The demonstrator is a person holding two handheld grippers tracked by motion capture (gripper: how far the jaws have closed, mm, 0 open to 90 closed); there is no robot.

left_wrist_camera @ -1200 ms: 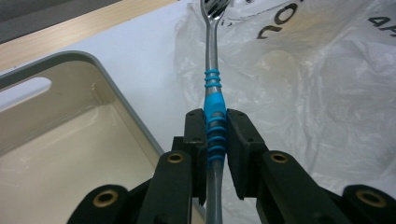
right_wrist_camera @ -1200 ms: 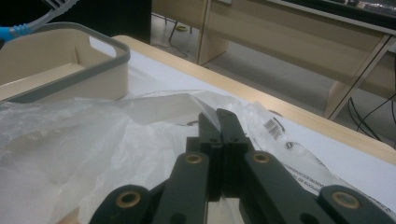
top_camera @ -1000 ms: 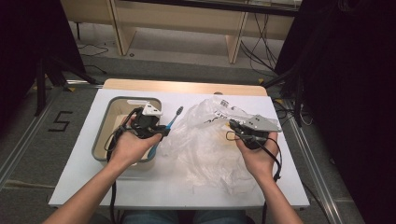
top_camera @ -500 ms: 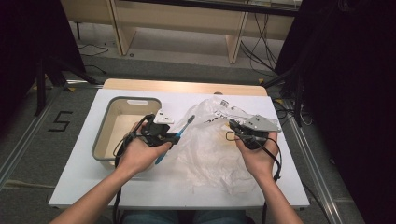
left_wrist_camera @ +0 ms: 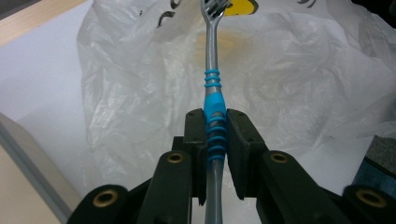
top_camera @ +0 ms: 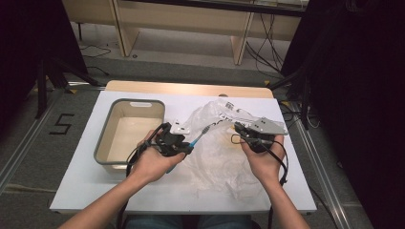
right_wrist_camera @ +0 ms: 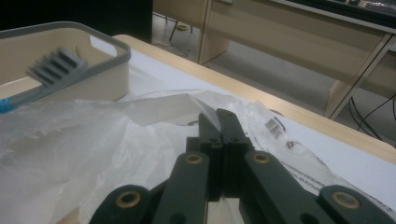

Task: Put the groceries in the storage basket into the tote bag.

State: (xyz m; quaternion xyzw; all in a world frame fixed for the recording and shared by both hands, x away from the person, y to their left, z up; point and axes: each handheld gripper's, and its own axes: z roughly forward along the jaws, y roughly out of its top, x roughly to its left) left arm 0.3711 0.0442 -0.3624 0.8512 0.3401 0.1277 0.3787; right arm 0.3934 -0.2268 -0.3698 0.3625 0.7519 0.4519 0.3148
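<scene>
Toothbrush [left_wrist_camera: 214, 100], light and stiff, sits pinched at its ribbed blue grip by the left gripper [left_wrist_camera: 214, 128], while the right gripper [right_wrist_camera: 218, 122] nips the limp, slippery plastic bag [right_wrist_camera: 93, 140] by its rim.

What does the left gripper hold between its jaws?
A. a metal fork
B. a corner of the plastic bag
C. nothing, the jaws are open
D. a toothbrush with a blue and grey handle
D: the left gripper is shut on the toothbrush, whose bristled head points toward the plastic bag.
</scene>
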